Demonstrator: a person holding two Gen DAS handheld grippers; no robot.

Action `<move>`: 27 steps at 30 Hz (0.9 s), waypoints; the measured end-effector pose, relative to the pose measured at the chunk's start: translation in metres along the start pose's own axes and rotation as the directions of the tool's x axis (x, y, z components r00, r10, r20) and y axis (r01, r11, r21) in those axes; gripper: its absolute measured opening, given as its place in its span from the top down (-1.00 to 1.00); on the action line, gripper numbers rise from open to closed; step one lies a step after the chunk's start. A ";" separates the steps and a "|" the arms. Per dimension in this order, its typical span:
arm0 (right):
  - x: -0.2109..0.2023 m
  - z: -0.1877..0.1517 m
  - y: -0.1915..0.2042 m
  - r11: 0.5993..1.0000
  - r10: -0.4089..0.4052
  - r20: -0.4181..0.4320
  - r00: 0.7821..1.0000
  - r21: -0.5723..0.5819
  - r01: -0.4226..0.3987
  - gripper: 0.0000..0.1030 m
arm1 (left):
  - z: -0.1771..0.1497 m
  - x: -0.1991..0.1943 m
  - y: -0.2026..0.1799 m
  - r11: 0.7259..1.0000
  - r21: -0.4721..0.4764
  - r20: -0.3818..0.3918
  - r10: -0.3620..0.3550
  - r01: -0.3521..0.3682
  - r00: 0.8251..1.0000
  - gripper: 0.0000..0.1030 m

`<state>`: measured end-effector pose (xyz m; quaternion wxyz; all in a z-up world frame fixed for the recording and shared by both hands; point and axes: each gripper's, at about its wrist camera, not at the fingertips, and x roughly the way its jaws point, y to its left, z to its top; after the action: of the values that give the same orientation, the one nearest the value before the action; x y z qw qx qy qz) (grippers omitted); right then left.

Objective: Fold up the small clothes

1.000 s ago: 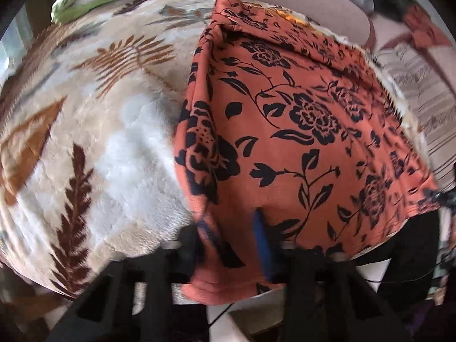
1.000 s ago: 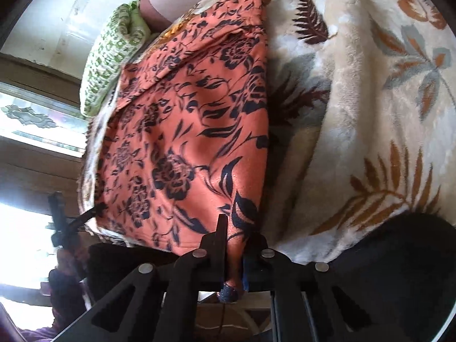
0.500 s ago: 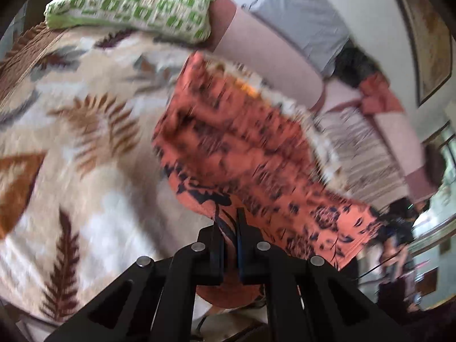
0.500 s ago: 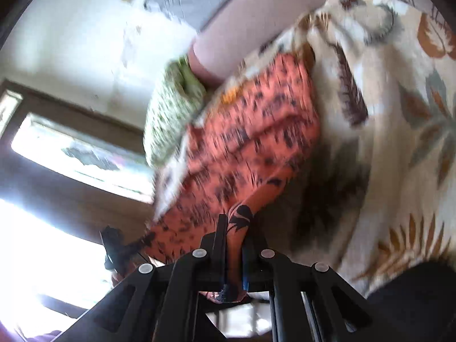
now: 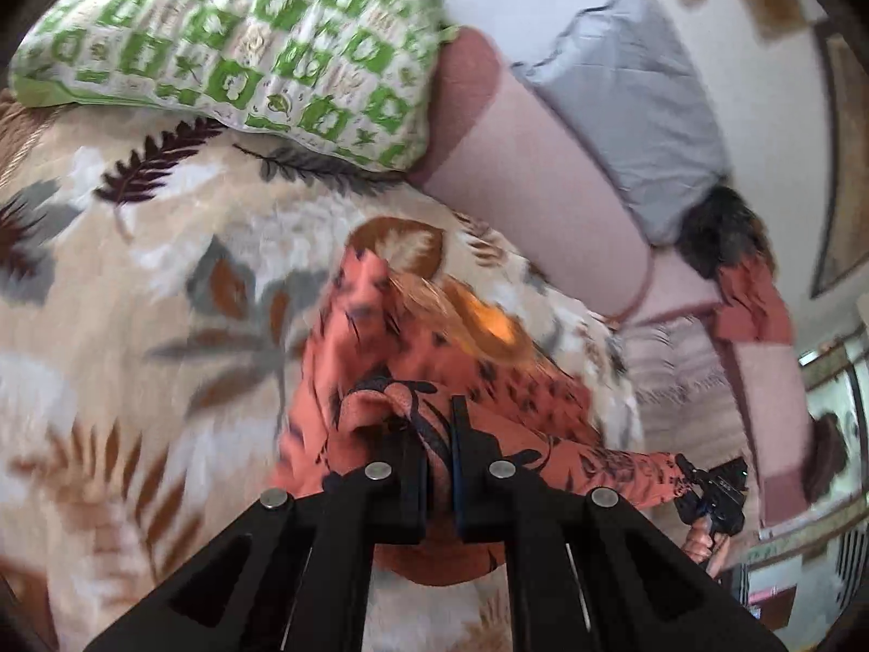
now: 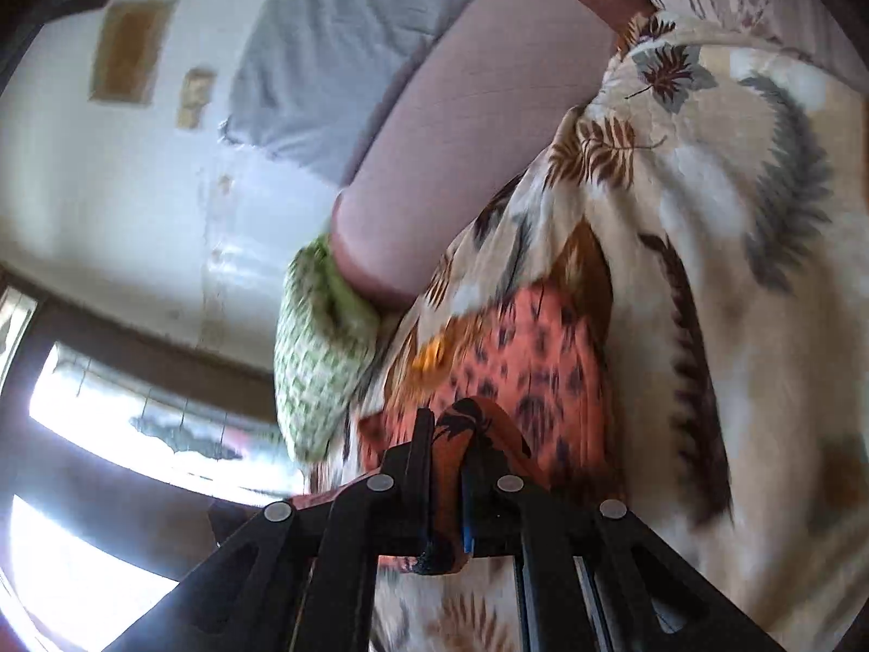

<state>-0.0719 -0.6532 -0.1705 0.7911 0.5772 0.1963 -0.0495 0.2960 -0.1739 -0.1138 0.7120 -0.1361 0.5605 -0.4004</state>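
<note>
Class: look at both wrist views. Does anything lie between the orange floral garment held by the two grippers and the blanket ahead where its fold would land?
Nothing visible does. The left gripper and right gripper both pinch the orange floral garment; only bare leaf-print blanket lies ahead. The green-checked pillow sits farther back.

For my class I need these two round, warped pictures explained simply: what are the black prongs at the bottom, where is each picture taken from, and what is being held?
No robot here: a person holds a two-finger gripper in each hand, each carrying a wide-angle camera looking along its fingers. One picture comes from the left gripper, the other from the right gripper. The black prongs are those fingers. Both are shut on the same orange floral garment, lifting its near edge off a leaf-patterned blanket. Behind lie a green-and-white pillow and a pink bolster. The right gripper also shows small in the left picture.
</note>
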 end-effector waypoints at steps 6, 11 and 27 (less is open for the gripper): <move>0.090 0.060 -0.042 0.990 -0.030 0.009 1.000 0.141 0.029 0.78 | 0.055 0.076 0.027 0.992 -0.083 0.000 0.096 -0.096 0.995 0.88; 0.123 0.073 -0.069 0.976 -0.049 0.040 0.998 0.215 0.039 0.39 | 0.057 0.093 0.046 0.986 -0.140 0.090 0.103 -0.090 0.991 0.88; 0.053 -0.012 0.015 0.947 -0.202 -0.022 0.979 -0.261 0.190 -0.17 | 0.013 0.011 -0.023 0.976 -0.108 0.292 0.213 -0.189 0.933 -0.39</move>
<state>-0.0212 -0.6287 -0.1795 0.8454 0.4485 0.2765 -0.0879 0.2985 -0.1998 -0.1019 0.8204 -0.1654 0.4715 -0.2779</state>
